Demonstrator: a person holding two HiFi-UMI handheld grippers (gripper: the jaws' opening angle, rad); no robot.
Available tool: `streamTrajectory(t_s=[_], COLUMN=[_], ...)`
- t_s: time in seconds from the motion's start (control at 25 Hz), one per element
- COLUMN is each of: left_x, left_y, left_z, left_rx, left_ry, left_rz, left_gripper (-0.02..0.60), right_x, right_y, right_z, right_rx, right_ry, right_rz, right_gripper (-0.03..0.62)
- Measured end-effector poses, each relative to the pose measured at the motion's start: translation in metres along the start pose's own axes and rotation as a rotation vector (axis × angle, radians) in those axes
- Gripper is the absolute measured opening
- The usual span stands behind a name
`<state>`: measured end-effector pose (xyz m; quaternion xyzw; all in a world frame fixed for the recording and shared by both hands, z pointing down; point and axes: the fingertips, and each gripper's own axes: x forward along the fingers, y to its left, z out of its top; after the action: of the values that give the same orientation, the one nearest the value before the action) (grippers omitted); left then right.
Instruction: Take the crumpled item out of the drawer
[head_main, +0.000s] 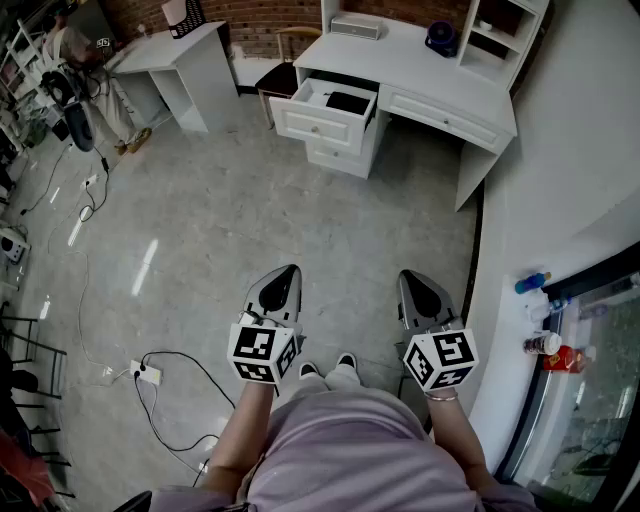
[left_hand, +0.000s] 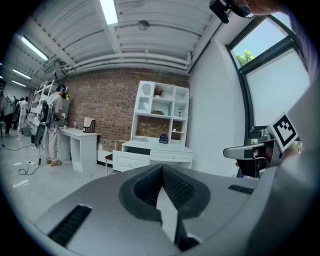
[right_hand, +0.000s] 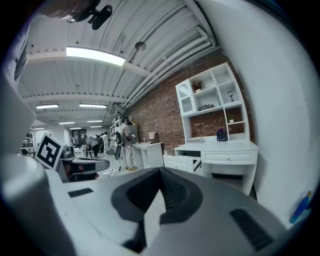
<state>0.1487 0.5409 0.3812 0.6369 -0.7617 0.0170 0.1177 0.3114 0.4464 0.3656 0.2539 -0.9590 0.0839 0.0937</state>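
- The left gripper (head_main: 289, 270) is held level out in front of the person; in the left gripper view its jaws are pressed together with nothing between them.
- The right gripper (head_main: 406, 274) is alongside it, apart from it, and its jaws also meet on nothing in the right gripper view.
- The white desk (head_main: 430, 72) stands well away at the far side of the room, with its right end close to the white wall (head_main: 580, 150).
- The open drawer (head_main: 322, 117) is pulled out of the desk's left part, and its front juts over the floor toward the person.
- A dark item (head_main: 347, 101) lies inside that drawer toward its right side; it is too small here to tell its shape.
- The grey floor (head_main: 300, 220) between the grippers and the drawer front is bare and wide.
- On the left, a power strip (head_main: 148, 373) and its looping black cable (head_main: 175, 400) lie on the floor beside the person's feet.
- On the right, the wall's base edge runs from the desk's end down past the right gripper, which narrows that side.
- A second white table (head_main: 175, 55) stands to the left of the desk, with a chair (head_main: 282, 72) in the gap between them.
- A small dark fan (head_main: 441, 37) sits on the desk top.
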Motion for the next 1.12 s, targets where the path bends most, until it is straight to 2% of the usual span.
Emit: streamTrajectory(t_s=[0.2, 0.4, 0.56, 0.88, 1.12], left_x=[0.006, 0.01, 0.013, 0.025, 0.048], left_y=[-0.009, -0.011, -0.022, -0.026, -0.012], left_z=[0.002, 0.002, -0.001, 0.002, 0.005], left_rx=[-0.007, -0.017, -0.019, -0.009, 0.001], left_ry=[-0.002, -0.014, -0.011, -0.001, 0.01], left_rz=[-0.004, 0.031, 0.013, 0.011, 0.007], left_gripper=[0.0, 0.0, 0.003, 0.122, 0.167], right_x=[-0.001, -0.003, -0.006, -0.004, 0.019], right_y=[-0.005, -0.011, -0.016, -0.03, -0.038], right_z=[-0.001, 0.0, -0.001, 0.0, 0.0], right_rx=[0.003, 0.014, 0.012, 0.025, 0.046], right_ry=[0.002, -0.005, -0.009, -0.013, -0.006], right_rz=[0.006, 0.016, 0.024, 0.02, 0.016], right_gripper=[0.003, 0.003, 0.003, 0.003, 0.003])
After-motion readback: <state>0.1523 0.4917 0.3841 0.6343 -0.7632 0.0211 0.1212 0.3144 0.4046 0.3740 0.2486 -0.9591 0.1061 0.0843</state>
